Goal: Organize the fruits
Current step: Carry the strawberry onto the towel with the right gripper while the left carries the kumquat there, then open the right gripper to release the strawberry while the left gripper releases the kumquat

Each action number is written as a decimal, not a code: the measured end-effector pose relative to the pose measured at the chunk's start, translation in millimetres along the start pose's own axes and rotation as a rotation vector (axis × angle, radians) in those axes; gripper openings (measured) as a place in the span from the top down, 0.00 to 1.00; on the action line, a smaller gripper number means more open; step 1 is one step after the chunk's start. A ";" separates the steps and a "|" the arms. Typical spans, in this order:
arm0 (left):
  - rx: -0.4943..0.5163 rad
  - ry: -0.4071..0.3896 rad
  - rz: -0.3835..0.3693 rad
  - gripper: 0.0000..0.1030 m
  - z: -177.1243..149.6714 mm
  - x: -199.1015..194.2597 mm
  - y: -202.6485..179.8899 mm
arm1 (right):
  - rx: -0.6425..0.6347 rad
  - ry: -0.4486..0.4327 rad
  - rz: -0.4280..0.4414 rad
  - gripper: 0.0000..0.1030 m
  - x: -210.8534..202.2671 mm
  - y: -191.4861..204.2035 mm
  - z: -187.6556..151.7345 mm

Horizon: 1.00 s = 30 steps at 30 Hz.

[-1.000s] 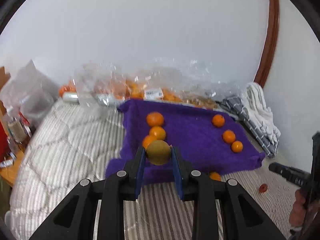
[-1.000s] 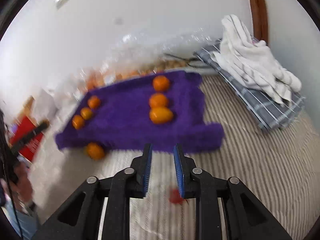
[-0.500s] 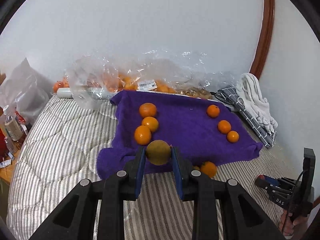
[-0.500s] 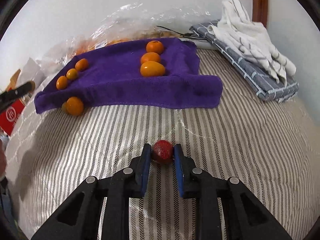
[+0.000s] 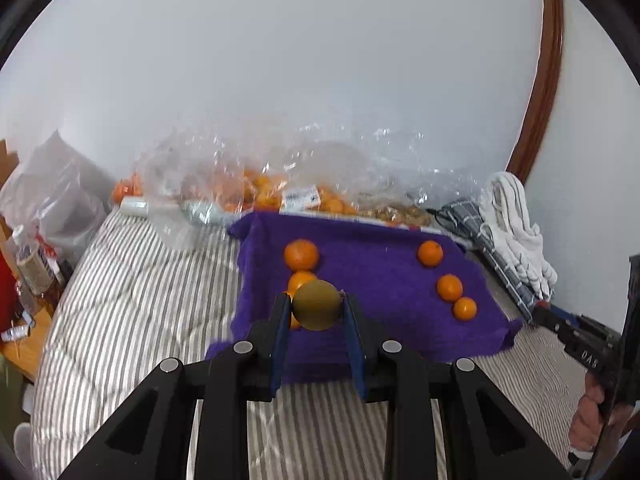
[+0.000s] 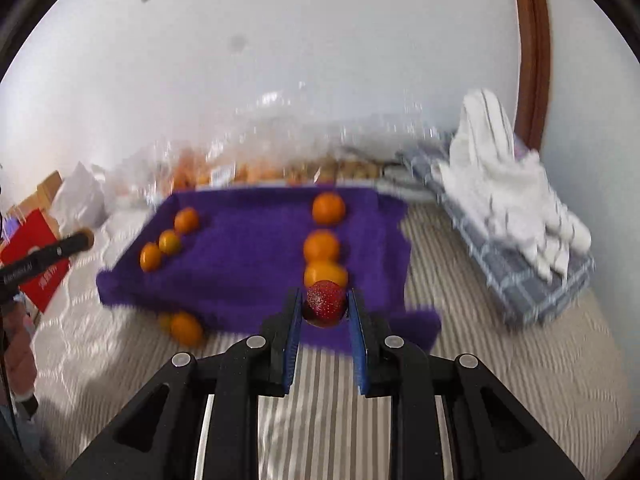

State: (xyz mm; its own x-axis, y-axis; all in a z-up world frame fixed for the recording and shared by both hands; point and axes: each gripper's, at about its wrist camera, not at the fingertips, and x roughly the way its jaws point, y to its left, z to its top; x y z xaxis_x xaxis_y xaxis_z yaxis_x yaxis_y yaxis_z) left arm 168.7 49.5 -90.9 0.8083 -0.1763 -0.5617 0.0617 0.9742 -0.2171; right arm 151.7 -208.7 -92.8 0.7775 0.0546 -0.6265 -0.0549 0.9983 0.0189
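My left gripper is shut on a brown-green kiwi, held above the near edge of the purple towel. My right gripper is shut on a red strawberry, held above the towel's near edge. On the towel a row of larger oranges lies on one side and three small oranges on the other. One orange lies on the striped bed off the towel. The right gripper shows at the right edge of the left wrist view.
Clear plastic bags of oranges lie along the wall behind the towel. Folded grey and white cloths lie to the right. A bottle, a red box and bags stand at the bed's left side.
My right gripper has lifted the strawberry off the bed and carried it toward the towel. My left gripper has moved closer to the towel with the kiwi still in it.
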 end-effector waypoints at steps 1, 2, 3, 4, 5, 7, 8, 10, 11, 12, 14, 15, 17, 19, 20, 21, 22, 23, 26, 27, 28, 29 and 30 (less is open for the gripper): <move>0.002 -0.005 0.003 0.75 3.5 2.9 -1.9 | 0.001 -0.008 0.002 0.78 2.3 -0.9 5.8; 0.003 -0.007 0.005 0.75 7.2 7.8 -4.0 | 0.003 -0.015 0.005 0.78 6.4 -2.0 12.6; 0.001 -0.007 0.006 0.75 9.7 12.1 -5.3 | 0.007 -0.015 0.008 0.78 10.9 -2.9 18.1; -0.004 -0.005 0.007 0.75 12.4 17.3 -6.7 | 0.012 -0.014 0.012 0.78 15.6 -3.8 24.0; -0.011 0.001 0.004 0.75 15.2 24.0 -7.5 | 0.015 -0.012 0.018 0.78 20.8 -3.7 29.0; -0.027 0.015 -0.008 0.75 18.5 35.7 -7.5 | 0.012 -0.007 0.021 0.78 32.3 -3.5 37.8; -0.037 0.028 -0.014 0.75 19.6 44.8 -7.7 | 0.007 -0.004 0.018 0.78 39.4 -3.2 42.7; -0.044 0.043 -0.017 0.75 18.7 55.9 -8.0 | -0.001 0.002 0.012 0.78 49.9 -3.7 46.6; -0.044 0.053 -0.017 0.75 16.7 63.0 -8.2 | -0.005 0.005 0.007 0.78 55.5 -4.0 48.3; -0.042 0.059 -0.018 0.75 14.5 68.3 -8.3 | -0.010 0.011 -0.004 0.78 64.3 -5.3 49.0; -0.029 0.068 -0.009 0.75 7.5 79.7 -7.9 | -0.011 0.023 -0.019 0.78 79.8 -8.9 47.8; -0.025 0.072 -0.002 0.75 5.0 83.1 -7.6 | -0.009 0.031 -0.027 0.78 87.8 -10.6 44.3; -0.012 0.097 0.002 0.75 -1.0 92.0 -6.0 | -0.002 0.049 -0.046 0.78 101.7 -16.6 38.5; -0.004 0.117 -0.007 0.75 -1.7 96.9 -4.7 | 0.007 0.067 -0.048 0.78 111.7 -21.8 32.9; -0.005 0.118 -0.010 0.75 -2.3 97.8 -3.6 | 0.005 0.078 -0.050 0.78 116.6 -22.4 29.4; -0.009 0.119 -0.012 0.75 -3.1 98.7 -2.4 | -0.006 0.089 -0.064 0.78 121.2 -22.4 25.9; -0.011 0.127 -0.017 0.75 -4.8 100.4 -1.5 | -0.018 0.094 -0.074 0.78 123.7 -21.3 24.1; -0.010 0.132 -0.019 0.75 -5.8 102.3 -1.4 | -0.030 0.096 -0.081 0.78 126.2 -20.5 22.8; 0.021 0.128 0.003 0.75 -9.3 105.3 -4.0 | -0.031 0.114 -0.071 0.78 131.9 -20.7 20.3; 0.036 0.123 0.018 0.75 -9.4 104.9 -6.0 | -0.030 0.119 -0.070 0.78 133.1 -20.8 19.3; 0.048 0.120 0.028 0.75 -9.1 105.3 -7.8 | -0.029 0.121 -0.069 0.78 134.1 -21.2 18.5; 0.050 0.120 0.029 0.75 -9.6 105.4 -8.4 | -0.027 0.119 -0.066 0.77 133.4 -21.6 17.6; 0.047 0.123 0.024 0.75 -9.8 105.9 -8.4 | -0.022 0.117 -0.060 0.77 133.0 -21.8 17.0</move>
State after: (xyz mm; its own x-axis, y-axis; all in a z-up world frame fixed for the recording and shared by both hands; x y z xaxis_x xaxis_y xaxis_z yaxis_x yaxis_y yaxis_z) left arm 248.0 21.3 -156.5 0.7318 -0.1657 -0.6610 0.0729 0.9835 -0.1658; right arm 266.9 -222.9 -163.4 0.7013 -0.0088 -0.7128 -0.0254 0.9990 -0.0374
